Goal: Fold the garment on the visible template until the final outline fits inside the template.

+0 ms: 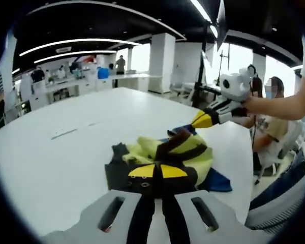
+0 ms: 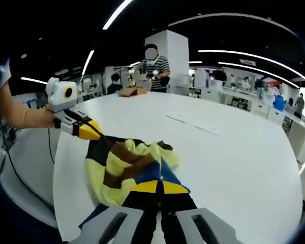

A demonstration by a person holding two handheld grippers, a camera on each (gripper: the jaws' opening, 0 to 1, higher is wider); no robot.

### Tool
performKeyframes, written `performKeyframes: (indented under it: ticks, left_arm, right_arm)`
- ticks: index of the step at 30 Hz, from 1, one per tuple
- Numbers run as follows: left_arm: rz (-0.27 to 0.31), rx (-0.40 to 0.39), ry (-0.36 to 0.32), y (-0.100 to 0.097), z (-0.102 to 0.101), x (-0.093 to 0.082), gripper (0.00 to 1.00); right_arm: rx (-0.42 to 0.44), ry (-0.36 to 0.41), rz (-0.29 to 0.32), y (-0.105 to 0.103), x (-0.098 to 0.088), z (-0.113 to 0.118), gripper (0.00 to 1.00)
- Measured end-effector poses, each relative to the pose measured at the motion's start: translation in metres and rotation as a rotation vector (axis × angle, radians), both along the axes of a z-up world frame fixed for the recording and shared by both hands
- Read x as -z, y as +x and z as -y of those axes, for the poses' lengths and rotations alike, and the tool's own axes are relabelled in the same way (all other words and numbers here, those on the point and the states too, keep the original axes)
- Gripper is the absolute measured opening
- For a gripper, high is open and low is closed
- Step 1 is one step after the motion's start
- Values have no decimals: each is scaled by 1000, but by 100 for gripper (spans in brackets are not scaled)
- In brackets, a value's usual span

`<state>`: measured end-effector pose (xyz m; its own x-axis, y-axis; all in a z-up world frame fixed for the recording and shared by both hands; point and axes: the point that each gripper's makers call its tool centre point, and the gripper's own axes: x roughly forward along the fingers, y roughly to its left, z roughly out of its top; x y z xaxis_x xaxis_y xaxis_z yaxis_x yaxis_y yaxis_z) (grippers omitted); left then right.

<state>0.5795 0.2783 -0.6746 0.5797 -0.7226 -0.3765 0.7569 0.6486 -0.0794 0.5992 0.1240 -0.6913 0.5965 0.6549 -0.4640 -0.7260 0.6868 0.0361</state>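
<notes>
Gripping: my left gripper [image 1: 157,172] and right gripper [image 2: 159,187] each pinch the garment [image 2: 123,170].
Beyond: white table [image 1: 66,152], seated person [image 1: 272,122] past my right gripper.

Both hand-held grippers [image 1: 157,172] [image 2: 159,187] closed (arms apart)

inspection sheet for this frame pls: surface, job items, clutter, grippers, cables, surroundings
Surface: white table, bare apart from faint marks.
Job's things: garment, yellow, brown, black and blue, bunched; template not identifiable.
Clutter: nothing seen near the garment.
Grippers: left gripper and right gripper, fingers closed on the garment's cloth.
Cables: dark cable hanging beside the table edge.
Surroundings: open office, seated person, standing person, desks behind.
</notes>
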Motion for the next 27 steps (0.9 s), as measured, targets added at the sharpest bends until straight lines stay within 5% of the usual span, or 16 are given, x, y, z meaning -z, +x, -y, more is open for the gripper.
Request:
performKeyframes:
  ticks: [9, 21, 27]
  left_arm:
    - [79, -82, -24, 17, -18, -32, 0]
    - [170, -164, -74, 58, -37, -70, 0]
    - [225, -207, -6, 87, -45, -75, 0]
  right_arm:
    - [81, -1, 142, 25, -46, 8, 0]
    - [97, 7, 192, 58, -73, 6, 0]
    - [165, 14, 210, 85, -78, 9, 0]
